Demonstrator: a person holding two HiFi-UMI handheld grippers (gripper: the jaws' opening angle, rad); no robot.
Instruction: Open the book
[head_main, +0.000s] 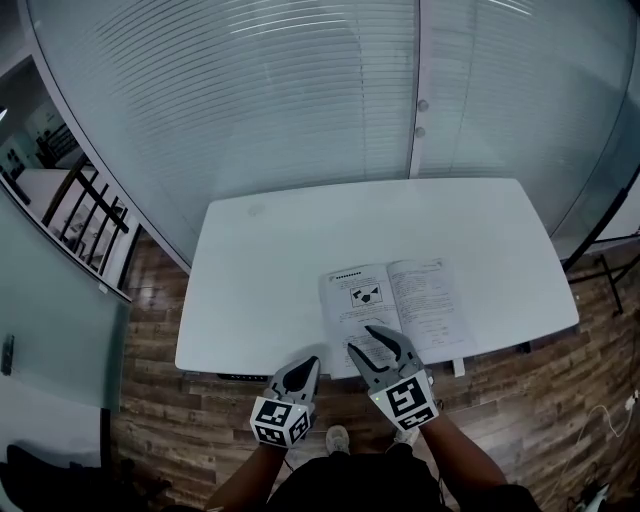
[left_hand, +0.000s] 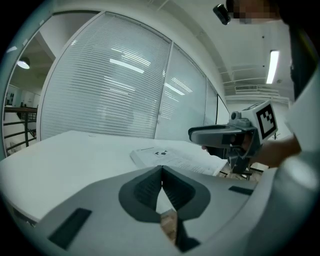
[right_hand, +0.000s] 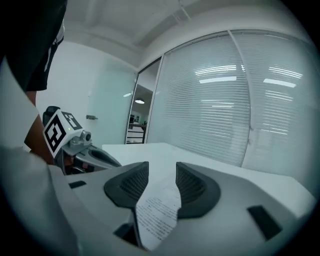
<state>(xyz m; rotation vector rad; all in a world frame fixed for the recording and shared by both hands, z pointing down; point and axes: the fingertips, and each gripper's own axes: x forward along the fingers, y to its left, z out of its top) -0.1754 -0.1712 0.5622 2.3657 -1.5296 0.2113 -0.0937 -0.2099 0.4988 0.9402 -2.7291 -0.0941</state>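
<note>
Beyond my white table (head_main: 300, 260) stands a curved glass wall with lowered blinds (head_main: 300, 90), and wooden floor (head_main: 150, 400) shows around it. On the table, towards its near right side, the book (head_main: 395, 305) lies open and flat, two printed pages facing up. My right tongs (head_main: 360, 338) hang over the book's near left corner with their jaws spread wide; printed page shows in the gap, but neither pad presses on it. My left tongs (head_main: 312, 360) sit just left of the book at the table's near edge, pads together on nothing.
</note>
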